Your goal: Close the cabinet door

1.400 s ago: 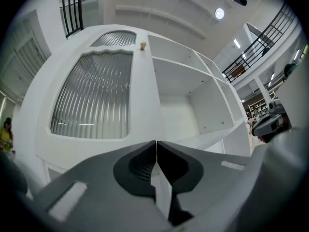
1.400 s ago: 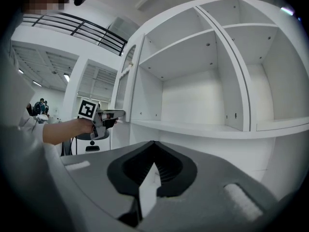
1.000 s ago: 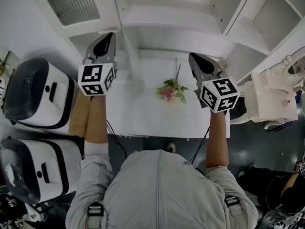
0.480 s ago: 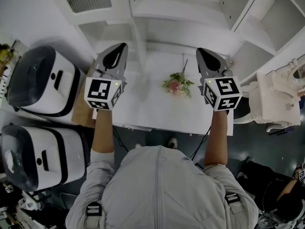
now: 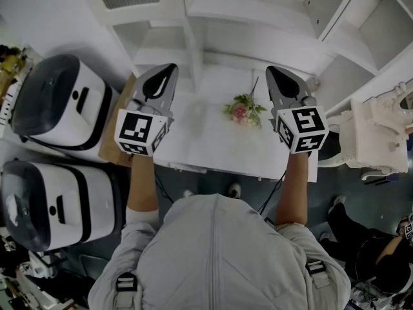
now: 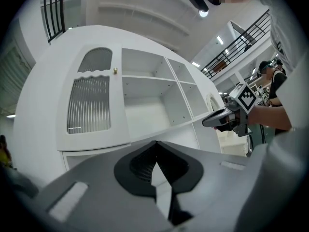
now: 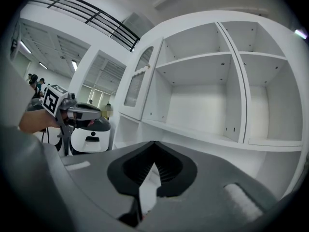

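Note:
The white cabinet [image 5: 193, 37] stands behind the table, most of its shelves open and empty. Its door [image 6: 94, 103], with ribbed glass and a small gold knob [image 6: 115, 70], sits over the left compartment and looks about flush with the front; the right gripper view shows the door [image 7: 137, 83] left of the open shelves. My left gripper [image 5: 169, 68] hovers level over the table's left part, a short way from the door, shut and empty. My right gripper [image 5: 272, 72] is level in front of the open shelves, also shut and empty.
A small bunch of pink flowers [image 5: 244, 110] lies on the white table [image 5: 206, 147] between the grippers. Two white and black appliances [image 5: 61, 108] stand at the left. A white ornate chair [image 5: 371, 131] is at the right. People are seated at the far right.
My left gripper has drawn back from the cabinet's left part toward the table's front and sunk a little. The right gripper has hardly shifted. Both stay shut.

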Action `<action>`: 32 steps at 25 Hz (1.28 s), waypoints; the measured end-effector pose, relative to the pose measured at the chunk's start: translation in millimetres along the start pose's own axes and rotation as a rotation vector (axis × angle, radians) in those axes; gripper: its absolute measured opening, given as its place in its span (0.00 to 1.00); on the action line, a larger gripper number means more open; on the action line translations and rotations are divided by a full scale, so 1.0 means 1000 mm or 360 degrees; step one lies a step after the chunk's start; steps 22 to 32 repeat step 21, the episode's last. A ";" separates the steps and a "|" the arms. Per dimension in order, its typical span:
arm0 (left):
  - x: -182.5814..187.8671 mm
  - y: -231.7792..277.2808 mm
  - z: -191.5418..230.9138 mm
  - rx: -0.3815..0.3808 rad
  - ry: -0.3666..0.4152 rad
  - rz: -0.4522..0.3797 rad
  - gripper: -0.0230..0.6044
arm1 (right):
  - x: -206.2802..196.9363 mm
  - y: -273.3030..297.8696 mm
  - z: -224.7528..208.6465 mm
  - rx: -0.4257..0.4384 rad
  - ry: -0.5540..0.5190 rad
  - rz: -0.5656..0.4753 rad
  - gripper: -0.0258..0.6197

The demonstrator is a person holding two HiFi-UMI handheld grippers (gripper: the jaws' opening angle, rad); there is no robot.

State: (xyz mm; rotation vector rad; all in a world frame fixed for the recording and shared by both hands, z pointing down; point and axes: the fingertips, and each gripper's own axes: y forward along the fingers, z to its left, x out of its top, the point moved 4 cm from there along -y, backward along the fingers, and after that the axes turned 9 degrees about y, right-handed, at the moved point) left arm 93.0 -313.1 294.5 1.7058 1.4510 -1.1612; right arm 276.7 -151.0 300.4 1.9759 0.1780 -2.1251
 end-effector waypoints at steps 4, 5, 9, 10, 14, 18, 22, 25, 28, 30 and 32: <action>-0.001 0.000 -0.003 -0.0014 -0.0009 0.0006 0.06 | -0.001 -0.002 0.001 0.0002 0.0007 0.0000 0.04; -0.001 0.001 -0.003 -0.0018 -0.0012 0.0008 0.06 | -0.001 -0.003 0.001 0.0001 0.0010 0.0001 0.04; -0.002 0.003 -0.008 -0.0038 -0.0015 0.0016 0.06 | -0.004 -0.006 -0.002 -0.0008 0.0024 0.0008 0.04; -0.002 0.004 -0.010 -0.0045 -0.0015 0.0018 0.06 | -0.006 -0.007 -0.003 -0.0010 0.0027 0.0011 0.04; -0.003 0.007 -0.014 -0.0064 -0.0018 0.0023 0.06 | -0.009 -0.008 -0.005 -0.0010 0.0036 0.0020 0.04; -0.004 0.009 -0.016 -0.0074 -0.0021 0.0028 0.06 | -0.011 -0.008 -0.005 -0.0005 0.0040 0.0027 0.04; -0.004 0.009 -0.017 -0.0077 -0.0025 0.0035 0.06 | -0.012 -0.008 -0.004 0.0000 0.0042 0.0032 0.04; -0.004 0.009 -0.017 -0.0077 -0.0025 0.0035 0.06 | -0.012 -0.008 -0.004 0.0000 0.0042 0.0032 0.04; -0.004 0.009 -0.017 -0.0077 -0.0025 0.0035 0.06 | -0.012 -0.008 -0.004 0.0000 0.0042 0.0032 0.04; -0.004 0.009 -0.017 -0.0077 -0.0025 0.0035 0.06 | -0.012 -0.008 -0.004 0.0000 0.0042 0.0032 0.04; -0.004 0.009 -0.017 -0.0077 -0.0025 0.0035 0.06 | -0.012 -0.008 -0.004 0.0000 0.0042 0.0032 0.04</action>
